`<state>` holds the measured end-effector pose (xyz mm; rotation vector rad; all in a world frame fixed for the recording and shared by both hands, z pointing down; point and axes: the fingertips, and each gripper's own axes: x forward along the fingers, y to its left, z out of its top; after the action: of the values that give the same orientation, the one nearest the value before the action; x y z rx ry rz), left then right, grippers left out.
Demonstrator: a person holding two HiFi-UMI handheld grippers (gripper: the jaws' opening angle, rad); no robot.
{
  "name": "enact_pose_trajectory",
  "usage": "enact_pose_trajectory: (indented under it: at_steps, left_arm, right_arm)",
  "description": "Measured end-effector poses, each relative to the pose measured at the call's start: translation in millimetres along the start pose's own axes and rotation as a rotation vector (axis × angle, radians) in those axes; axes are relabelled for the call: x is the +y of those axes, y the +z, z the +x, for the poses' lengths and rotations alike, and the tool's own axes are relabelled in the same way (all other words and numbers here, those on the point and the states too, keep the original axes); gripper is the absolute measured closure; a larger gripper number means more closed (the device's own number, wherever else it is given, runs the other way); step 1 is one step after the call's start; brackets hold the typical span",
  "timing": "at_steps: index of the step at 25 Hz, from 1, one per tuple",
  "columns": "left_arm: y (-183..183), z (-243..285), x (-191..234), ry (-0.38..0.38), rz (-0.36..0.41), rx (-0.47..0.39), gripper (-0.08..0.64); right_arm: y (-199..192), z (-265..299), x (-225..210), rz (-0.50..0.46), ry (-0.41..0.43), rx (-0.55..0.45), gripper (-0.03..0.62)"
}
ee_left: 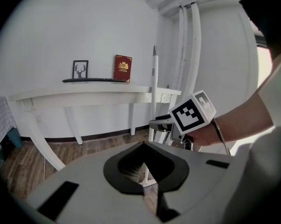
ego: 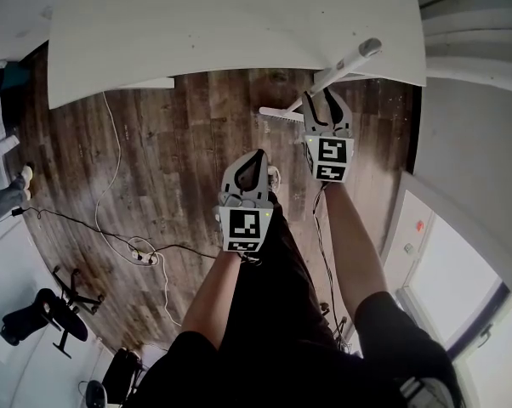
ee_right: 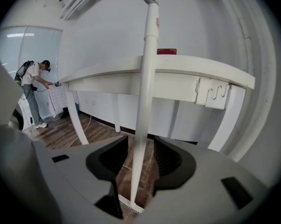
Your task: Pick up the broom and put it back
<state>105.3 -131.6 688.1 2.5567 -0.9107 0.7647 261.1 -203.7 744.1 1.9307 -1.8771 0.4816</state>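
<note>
**Clearances.** In the head view, the upper part of the frame is filled by a white table [ego: 239, 32], its curved front edge running across above both grippers. Open wood-plank floor [ego: 179, 160] is seen below that edge, at centre and left. Loose cables [ego: 111, 168] cross it towards a power strip [ego: 144, 257] at lower left. The right side is closed off by a white wall [ego: 469, 143] with a window [ego: 460, 287] at lower right. In the left gripper view, vertical pipes [ee_left: 189, 55] run up the corner at upper right.

**Surface and room.** A framed deer picture [ee_left: 80, 69] and a red book [ee_left: 122, 68] stand upright on the tabletop against the wall, near each other. A hook bracket [ee_right: 214, 93] is fixed under the table edge, right of centre in the right gripper view. A person [ee_right: 33, 92] stands at the far left of that view, well apart.

**Broom and grippers.** The broom [ee_right: 145, 101] stands nearly upright at the front edge of the table. Its handle top rises above the tabletop and its broom head [ego: 280, 115] rests on the floor. The right gripper [ee_right: 140, 157] is placed around the lower handle. Its jaws are spread, with the handle between them and a gap on each side, so no pad is pressed on it. The left gripper [ego: 256, 155] is held lower in the head view, clear of the broom, with its jaw tips together and nothing between them.
</note>
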Motion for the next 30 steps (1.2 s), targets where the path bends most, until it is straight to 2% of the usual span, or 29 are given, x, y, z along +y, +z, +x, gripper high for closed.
enact_pose_trajectory:
  at_steps: [6, 9, 12, 14, 16, 23, 30]
  left_arm:
    - [12, -20, 2, 0.013, -0.052, -0.030, 0.560]
    - [19, -30, 3, 0.013, -0.047, -0.048, 0.560]
    - [26, -42, 2, 0.001, -0.034, -0.062, 0.560]
    - [33, -52, 0, -0.006, -0.023, -0.077, 0.559]
    - [37, -64, -4, -0.016, -0.008, -0.088, 0.560]
    - [59, -119, -11, -0.038, -0.018, -0.128, 0.560]
    - [77, -186, -27, -0.074, -0.023, -0.185, 0.560]
  right_arm:
    - [-5, -37, -3, 0.003, -0.057, 0.019, 0.420]
    - [-4, -61, 1, 0.018, -0.093, 0.022, 0.429]
    - [1, -86, 12, 0.009, -0.127, 0.031, 0.513]
    - [13, -101, 21, -0.018, -0.129, 0.013, 0.557]
    - [25, -120, 32, -0.017, -0.122, -0.007, 0.569]
    - [79, -197, 78, 0.051, -0.131, -0.085, 0.571]
    - [129, -278, 102, 0.012, -0.193, -0.160, 0.571]
